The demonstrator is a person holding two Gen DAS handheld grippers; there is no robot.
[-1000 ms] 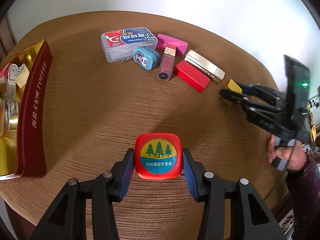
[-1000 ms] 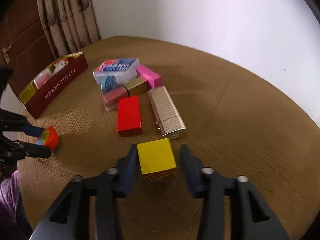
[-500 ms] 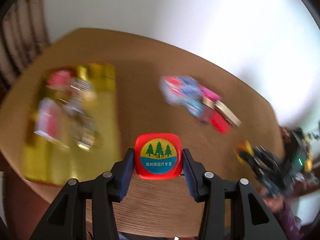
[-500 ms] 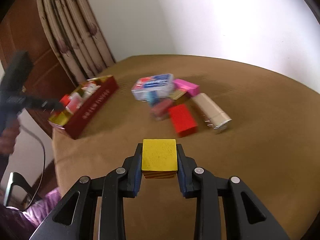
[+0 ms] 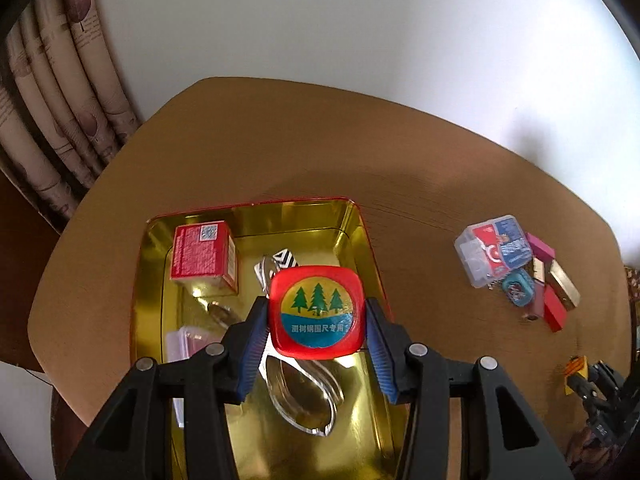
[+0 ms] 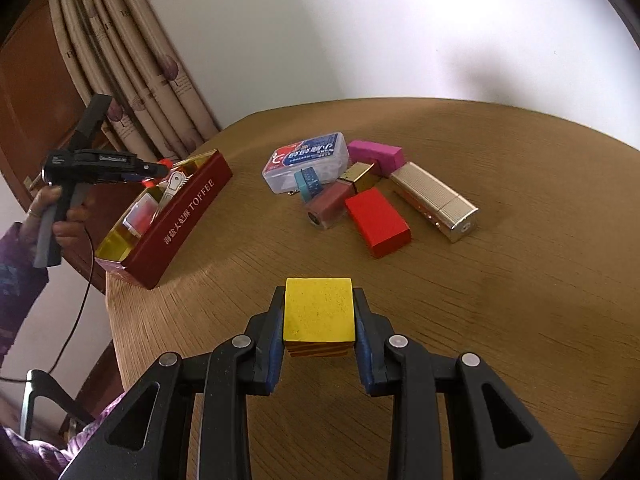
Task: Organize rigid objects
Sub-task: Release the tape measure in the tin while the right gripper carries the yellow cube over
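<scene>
My left gripper point(image 5: 316, 316) is shut on a red tape measure point(image 5: 316, 312) with a pine-tree label and holds it above the gold-lined toffee tin point(image 5: 360, 232). The tin holds a red carton point(image 5: 202, 256), a metal spoon point(image 5: 304, 396), a clear pink case point(image 5: 186, 344) and a striped piece. My right gripper point(image 6: 318, 320) is shut on a yellow block point(image 6: 318, 310) held above the table, short of the tin point(image 6: 180, 220). The left gripper point(image 6: 154, 170) shows there over the tin's far end.
A cluster lies on the round wooden table point(image 6: 520, 300): clear pill box point(image 6: 306, 160), pink block point(image 6: 374, 152), gold lighter point(image 6: 436, 200), red block point(image 6: 378, 222), lipstick tube point(image 6: 332, 202), teal tin point(image 6: 308, 184). Curtains point(image 6: 132, 72) hang behind.
My left gripper has carried the tape measure from the table to above the tin. My right gripper has closed on the yellow block and lifted it.
</scene>
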